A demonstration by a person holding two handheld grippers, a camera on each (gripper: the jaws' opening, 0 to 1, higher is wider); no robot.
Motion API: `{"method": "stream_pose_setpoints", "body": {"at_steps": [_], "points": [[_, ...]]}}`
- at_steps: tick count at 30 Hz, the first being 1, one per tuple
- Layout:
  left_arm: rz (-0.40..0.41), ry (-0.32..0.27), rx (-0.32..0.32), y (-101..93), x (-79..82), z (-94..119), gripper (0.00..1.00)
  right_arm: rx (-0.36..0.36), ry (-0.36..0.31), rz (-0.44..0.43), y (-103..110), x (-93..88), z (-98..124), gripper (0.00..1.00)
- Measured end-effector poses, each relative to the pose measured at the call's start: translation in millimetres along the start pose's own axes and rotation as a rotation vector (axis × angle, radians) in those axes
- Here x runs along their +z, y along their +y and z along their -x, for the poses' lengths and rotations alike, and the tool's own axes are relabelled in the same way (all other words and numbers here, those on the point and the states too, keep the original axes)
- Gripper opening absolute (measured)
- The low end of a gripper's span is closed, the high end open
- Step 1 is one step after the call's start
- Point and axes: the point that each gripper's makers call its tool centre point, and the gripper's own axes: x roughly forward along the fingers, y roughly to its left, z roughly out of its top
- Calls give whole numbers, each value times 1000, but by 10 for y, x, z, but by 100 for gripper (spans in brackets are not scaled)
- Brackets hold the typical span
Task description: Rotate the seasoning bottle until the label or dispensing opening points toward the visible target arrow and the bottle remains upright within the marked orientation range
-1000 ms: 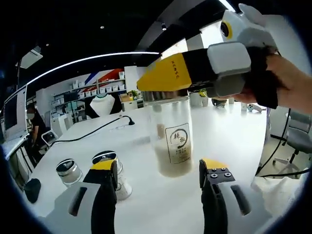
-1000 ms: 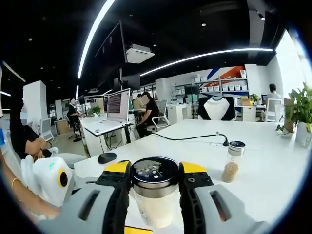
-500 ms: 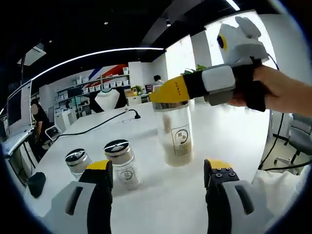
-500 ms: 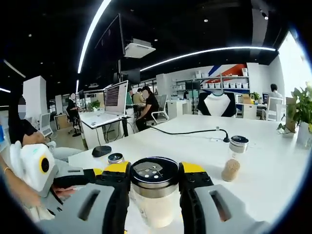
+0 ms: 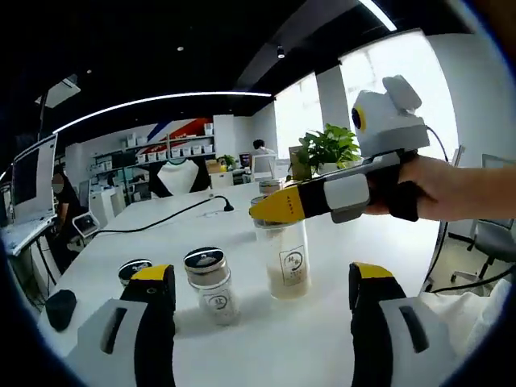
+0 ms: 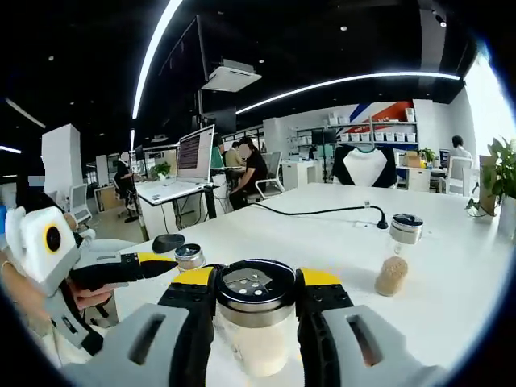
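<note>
The seasoning bottle (image 5: 286, 260) stands upright on the white table (image 5: 266, 347). It is clear glass with pale granules, and its white label (image 5: 293, 266) faces the left gripper view. My right gripper (image 6: 246, 280) is shut on the bottle's perforated metal lid (image 6: 246, 284). In the left gripper view its yellow jaws clamp the bottle's top, held by a hand (image 5: 455, 189) from the right. My left gripper (image 5: 262, 282) stands open a short way in front of the bottle, touching nothing. The left gripper (image 6: 137, 264) also reaches in from the left in the right gripper view.
Two small lidded jars (image 5: 212, 284) (image 5: 135, 270) stand left of the bottle. Another shaker bottle (image 6: 397, 262) stands to the right in the right gripper view. A black mouse (image 5: 60, 309), a black cable (image 6: 322, 211) and a potted plant (image 5: 326, 149) are further off. People sit at desks behind.
My left gripper has drawn back from the bottle, which now looks smaller and farther, and both small jars have come into sight. The right gripper stays shut on the lid.
</note>
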Motion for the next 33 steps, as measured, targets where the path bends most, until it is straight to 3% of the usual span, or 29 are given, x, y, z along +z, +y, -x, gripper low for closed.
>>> {"method": "stream_pose_setpoints", "body": {"at_steps": [6,25,33], "points": [[27,6,-22,-17,-11,32,100,10,1,5,-16,-36,-20,36],[56,37,4,3,-80,120,100,68,-1,14,-6,-126,-72,36],[53,33,16,71,-79,120,100,88,-50,8,-17,-116,-36,36]]}}
